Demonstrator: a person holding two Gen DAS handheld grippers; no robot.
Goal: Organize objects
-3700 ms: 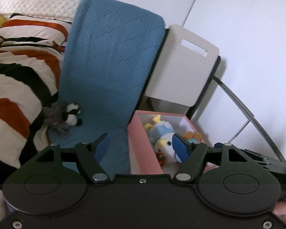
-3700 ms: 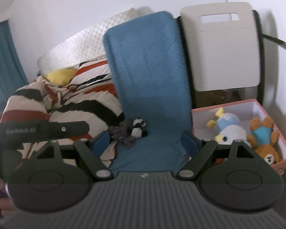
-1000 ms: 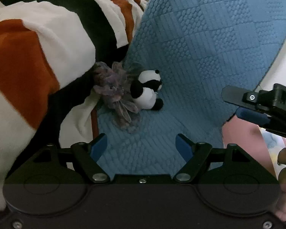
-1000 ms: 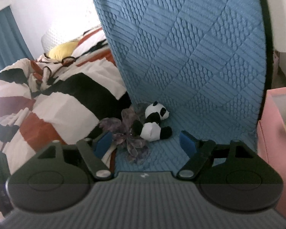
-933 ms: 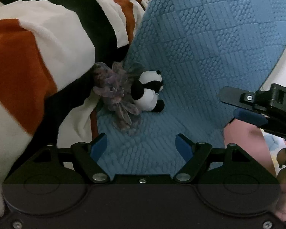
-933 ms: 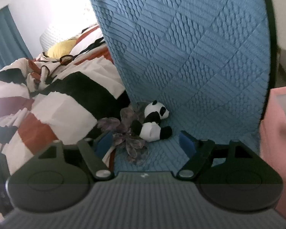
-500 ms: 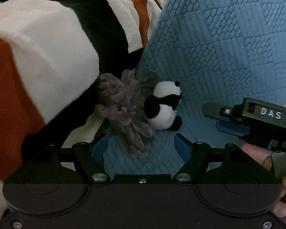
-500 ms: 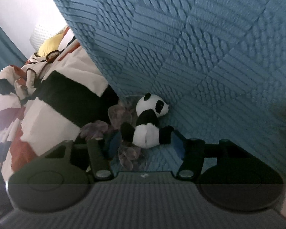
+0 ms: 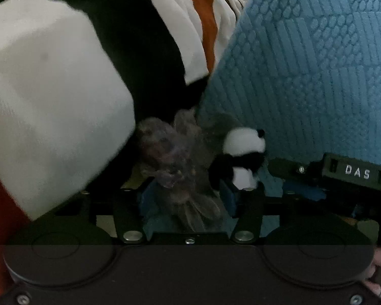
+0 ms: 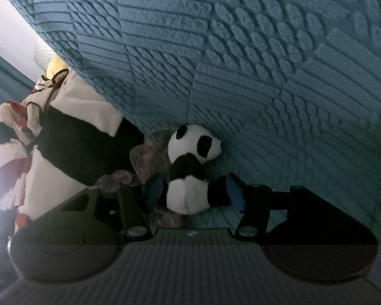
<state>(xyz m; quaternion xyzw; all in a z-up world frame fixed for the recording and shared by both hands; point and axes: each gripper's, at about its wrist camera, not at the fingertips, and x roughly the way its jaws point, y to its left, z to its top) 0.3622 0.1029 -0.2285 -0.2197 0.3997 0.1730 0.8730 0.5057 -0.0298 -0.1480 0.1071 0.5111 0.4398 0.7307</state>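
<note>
A small plush panda [image 10: 190,167] lies on the blue quilted mat [image 10: 266,76], touching a crumpled purple gauze bunch [image 9: 175,162]. My right gripper [image 10: 194,192] has its blue pads on either side of the panda's white belly and black leg, closing on it. My left gripper [image 9: 186,198] has its pads around the lower part of the gauze bunch. The panda also shows in the left wrist view [image 9: 241,157], just beyond the right pad. The right gripper's body marked DAS [image 9: 343,175] shows at the right of that view.
A striped white, black and orange blanket [image 9: 76,76] bulges at the left, right against the gauze. The blue mat rises steeply behind the toys. A yellow cushion [image 10: 56,67] and teal curtain [image 10: 2,76] lie far left.
Both grippers have moved in close from farther back. The jaws have narrowed: the left around the gauze bunch, the right around the panda. The pink box has left the views.
</note>
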